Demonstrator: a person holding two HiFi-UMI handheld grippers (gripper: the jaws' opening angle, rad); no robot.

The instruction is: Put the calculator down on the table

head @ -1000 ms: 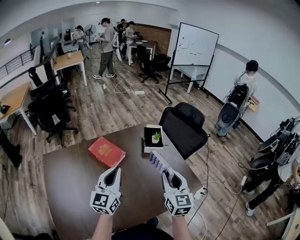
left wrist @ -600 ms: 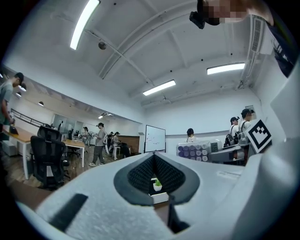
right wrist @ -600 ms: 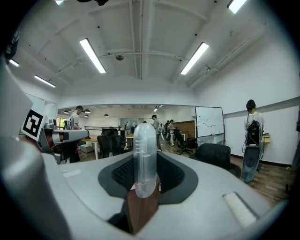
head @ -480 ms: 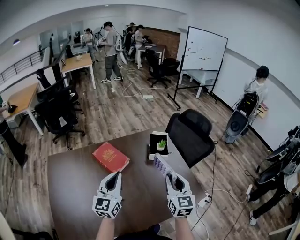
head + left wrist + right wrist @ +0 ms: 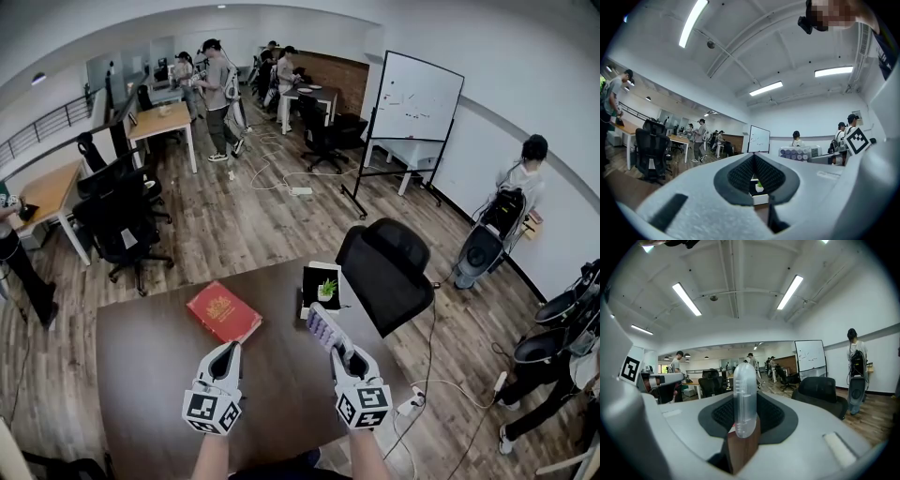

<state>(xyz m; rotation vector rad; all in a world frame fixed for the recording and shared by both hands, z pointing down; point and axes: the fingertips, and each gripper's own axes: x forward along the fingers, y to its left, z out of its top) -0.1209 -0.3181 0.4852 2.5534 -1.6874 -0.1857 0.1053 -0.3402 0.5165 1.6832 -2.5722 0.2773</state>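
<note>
Clamped edge-on between pads of right gripper [image 5: 339, 352]: calculator [image 5: 323, 328], pale lilac, key rows showing in head view, jutting forward past the jaw tips. Held over right part of dark wood table [image 5: 141, 375], just short of black box [image 5: 321, 285] with small green plant inside; cannot tell any contact with tabletop. No brand or key print readable on calculator. In right gripper view, only a narrow translucent upright edge, pads pressing both faces.

Left of it, well apart: left gripper [image 5: 226, 352], jaw tips touching, nothing held, over bare table. Black-and-white square markers on both cubes, no text.

Ahead of left gripper, flat on table: red book [image 5: 223, 311], gold emblem on cover, lettering too small to read. Past table's far right edge: black office chair [image 5: 386, 267]. Farther back: whiteboard [image 5: 415, 97], faint scribbles, illegible.
</note>
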